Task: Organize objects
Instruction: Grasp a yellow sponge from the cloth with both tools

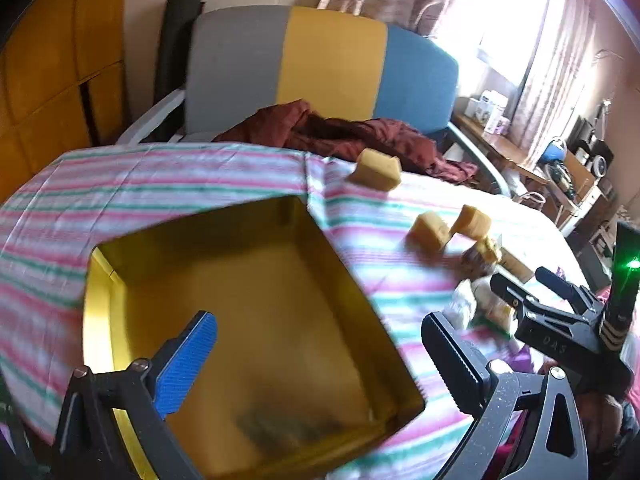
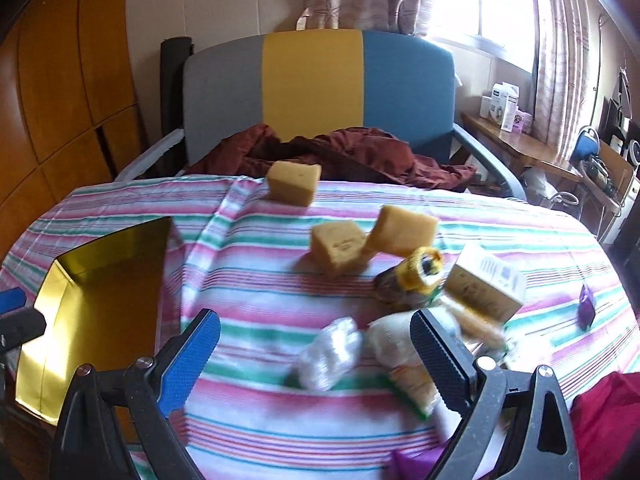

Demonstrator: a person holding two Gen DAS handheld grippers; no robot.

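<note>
The left gripper [image 1: 320,364] hangs over the gold box [image 1: 264,320] with its jaws spread wide and nothing between them; the right gripper [image 2: 316,364] hovers low above the striped cloth [image 2: 260,280], jaws also spread, framing a clear plastic-wrapped bundle [image 2: 328,354] that it does not touch; the box sits at the cloth's left side, well apart from the clutter on the right, and looks empty apart from a dark smudge at its near end that is too blurred to name.

Risks, as I judge them: the wrapped bundle looks slick and soft, so a pinch near one end could let it slide out; the white packet [image 2: 390,340] lies just beside it, and the right-hand finger could snag it or drag it along; the cloth is loose and creased, so a low finger could catch a fold and shift everything; the box is light-looking and might skid if a drop hits its wall.

Count: 3 yellow sponge blocks [image 2: 294,182] [image 2: 340,248] [image 2: 404,230], 2 of them touching; 1 small jar with a yellow lid [image 2: 424,270] lying on its side; 1 cardboard carton [image 2: 484,284]; 1 clear bundle; 1 white packet; 1 green-edged packet [image 2: 416,392] under the right finger; 1 purple thing [image 2: 586,306] at the far right; 1 gold box; the pile is blurred, so more may hide in it.
</note>
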